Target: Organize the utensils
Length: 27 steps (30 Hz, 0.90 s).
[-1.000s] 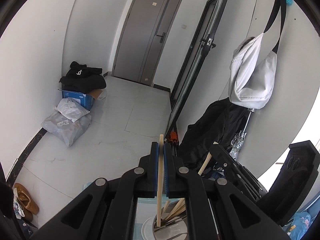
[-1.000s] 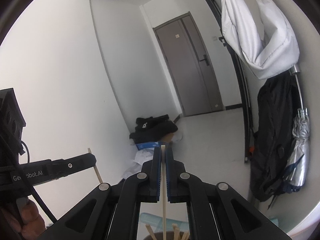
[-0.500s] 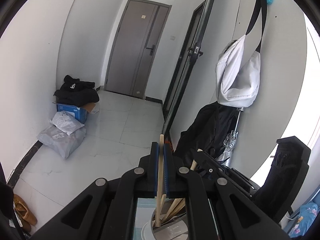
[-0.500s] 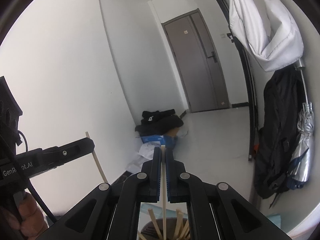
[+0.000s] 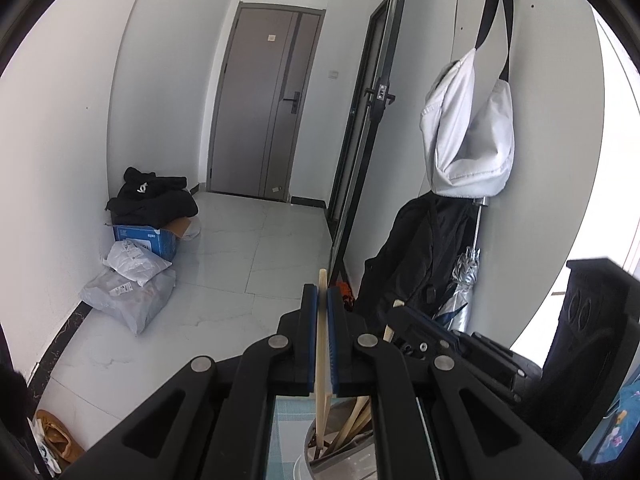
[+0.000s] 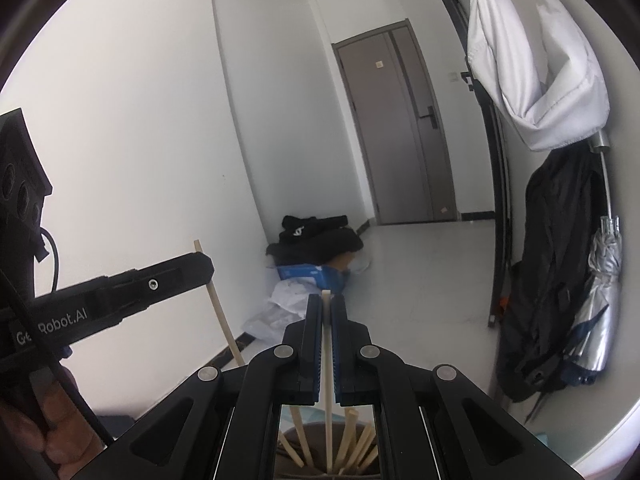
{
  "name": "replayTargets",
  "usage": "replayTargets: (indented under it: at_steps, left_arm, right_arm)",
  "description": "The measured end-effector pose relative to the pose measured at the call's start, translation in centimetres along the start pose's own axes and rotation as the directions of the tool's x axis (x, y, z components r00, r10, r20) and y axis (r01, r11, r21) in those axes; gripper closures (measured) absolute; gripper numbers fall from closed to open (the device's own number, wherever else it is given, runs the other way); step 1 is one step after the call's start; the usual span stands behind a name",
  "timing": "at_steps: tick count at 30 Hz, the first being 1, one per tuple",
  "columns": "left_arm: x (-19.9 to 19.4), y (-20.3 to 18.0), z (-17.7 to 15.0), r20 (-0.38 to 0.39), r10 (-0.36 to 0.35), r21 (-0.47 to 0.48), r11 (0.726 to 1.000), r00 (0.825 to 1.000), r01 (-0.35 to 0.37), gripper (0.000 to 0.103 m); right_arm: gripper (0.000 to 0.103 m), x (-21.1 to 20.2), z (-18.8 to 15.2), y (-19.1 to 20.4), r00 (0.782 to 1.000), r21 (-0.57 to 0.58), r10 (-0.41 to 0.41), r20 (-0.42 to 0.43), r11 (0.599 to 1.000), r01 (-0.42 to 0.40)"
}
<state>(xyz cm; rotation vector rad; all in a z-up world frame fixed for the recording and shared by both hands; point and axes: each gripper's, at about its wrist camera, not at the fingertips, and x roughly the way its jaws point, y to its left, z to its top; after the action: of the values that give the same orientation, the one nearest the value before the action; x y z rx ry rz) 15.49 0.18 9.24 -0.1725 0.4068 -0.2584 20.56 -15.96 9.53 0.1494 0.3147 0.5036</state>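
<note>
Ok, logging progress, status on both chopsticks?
Left gripper shut on chopstick. Right gripper shut on chopstick. Both over holder of chopsticks. Nothing blocking.

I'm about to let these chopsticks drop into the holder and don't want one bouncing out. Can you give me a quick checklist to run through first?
1. Left tool shut on its chopstick: ok.
2. Right tool shut on its chopstick: ok.
3. Left chopstick's lower end inside the holder: ok, it reaches past the rim.
4. Right chopstick's lower end among the sticks already in the holder: ok.
5. Both chopsticks close to upright: ok, only slightly tilted.
6. Holder steady on its surface: cannot tell, its base is hidden by the tools.
</note>
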Motion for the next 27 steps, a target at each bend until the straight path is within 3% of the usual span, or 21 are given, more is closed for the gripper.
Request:
replayTargets:
  at_steps: [14, 27]
  left_arm:
    - [0.2, -1.0, -3.2, -0.076, -0.031, 0.069, 0.997, 0.997, 0.037, 0.101]
    - [0.7, -0.8, -6.1, -0.180, -0.055, -0.038, 0.998, 0.982, 0.049, 0.100]
  right_arm:
    - [0.099, 0.0, -3.3, -0.4, 0.991, 0.014, 0.082, -0.110, 0.997, -0.081]
    - [0.099, -0.8, -7.1, -0.8, 0.964, 0.005, 0.083, -0.254, 0.996, -0.085]
